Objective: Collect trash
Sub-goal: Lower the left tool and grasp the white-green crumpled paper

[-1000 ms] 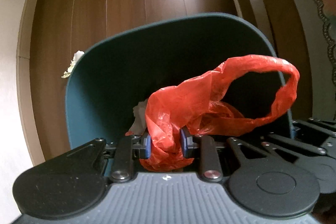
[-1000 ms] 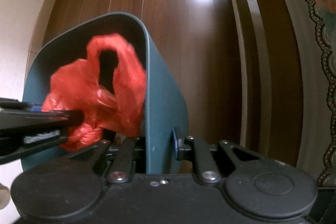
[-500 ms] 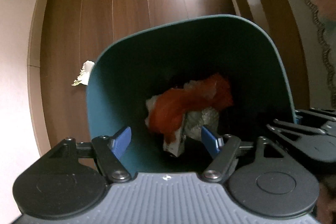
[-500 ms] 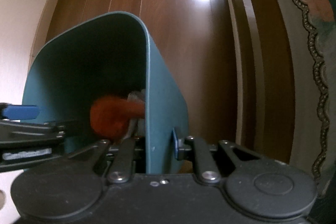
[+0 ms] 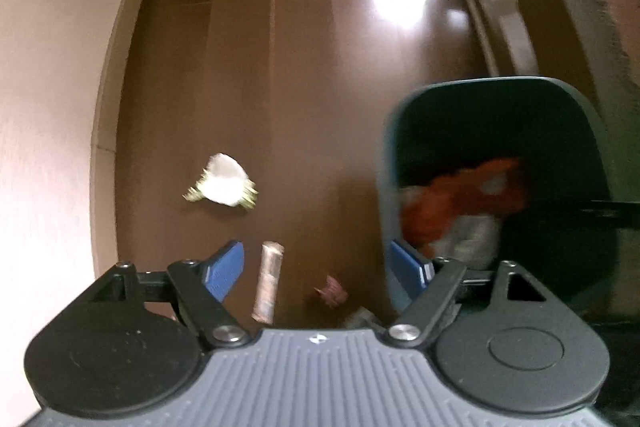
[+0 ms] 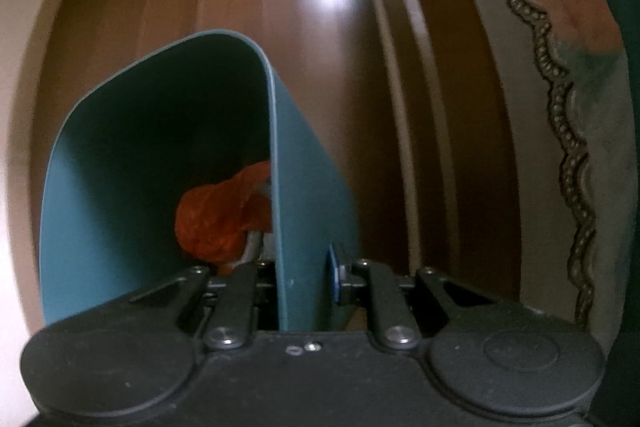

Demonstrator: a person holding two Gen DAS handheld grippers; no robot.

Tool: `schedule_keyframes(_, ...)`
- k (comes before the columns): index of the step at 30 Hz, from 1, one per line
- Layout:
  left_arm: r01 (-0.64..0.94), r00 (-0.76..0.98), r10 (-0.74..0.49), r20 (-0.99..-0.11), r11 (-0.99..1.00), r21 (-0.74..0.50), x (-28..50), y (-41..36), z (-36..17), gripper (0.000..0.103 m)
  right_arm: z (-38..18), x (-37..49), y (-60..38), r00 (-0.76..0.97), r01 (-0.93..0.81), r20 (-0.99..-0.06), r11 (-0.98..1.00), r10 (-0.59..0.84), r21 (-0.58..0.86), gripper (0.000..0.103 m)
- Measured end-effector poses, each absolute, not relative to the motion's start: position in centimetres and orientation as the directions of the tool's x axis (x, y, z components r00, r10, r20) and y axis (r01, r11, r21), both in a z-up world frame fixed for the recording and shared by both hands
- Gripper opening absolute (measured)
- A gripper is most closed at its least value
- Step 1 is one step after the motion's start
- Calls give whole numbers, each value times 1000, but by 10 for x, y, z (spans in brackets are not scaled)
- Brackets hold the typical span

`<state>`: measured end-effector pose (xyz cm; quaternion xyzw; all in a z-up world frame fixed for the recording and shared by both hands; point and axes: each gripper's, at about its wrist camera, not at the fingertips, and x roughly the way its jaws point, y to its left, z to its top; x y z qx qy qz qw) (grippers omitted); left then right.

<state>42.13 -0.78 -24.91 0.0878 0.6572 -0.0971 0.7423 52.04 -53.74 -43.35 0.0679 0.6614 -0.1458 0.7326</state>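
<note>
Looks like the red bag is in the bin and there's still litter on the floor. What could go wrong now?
The right gripper grips only the thin wall of the bin; it might slip or tip, spilling the red bag. The left gripper, jaws opening and empty, hangs near the bin's side and might knock it. The small wrapper roll, crumpled paper and pink scrap look easy to miss.

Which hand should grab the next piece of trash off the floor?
Left. The left gripper is empty, its jaws opening, above the rolled wrapper on the floor. The right gripper is busy gripping the teal bin's wall.
</note>
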Motion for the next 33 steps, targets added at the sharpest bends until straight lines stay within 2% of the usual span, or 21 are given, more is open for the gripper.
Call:
schedule_keyframes(9,277,116,36,-993,959,67,486,71,-364,80,-444,541,-570,69,503,-980,855,-187,-128,14)
schedule_keyframes(17,271,54,20,-998,962,34,516,98,-486,80,-438,546,-577,82,527,-971,836,-226,-150,14)
schedule_keyframes(21,303,61,67,-996,949,83,520,92,-543,80,-434,543,-571,80,533,-971,833,-227,-151,14)
schedule_keyframes(25,377,126,133,-983,910,172,512,75,-577,80,-429,540,-576,84,527,-973,838,-216,-141,15)
schedule_keyframes(33,405,137,177,-975,888,219,506,69,-618,80,-441,547,-570,61,520,-982,846,-180,-123,15)
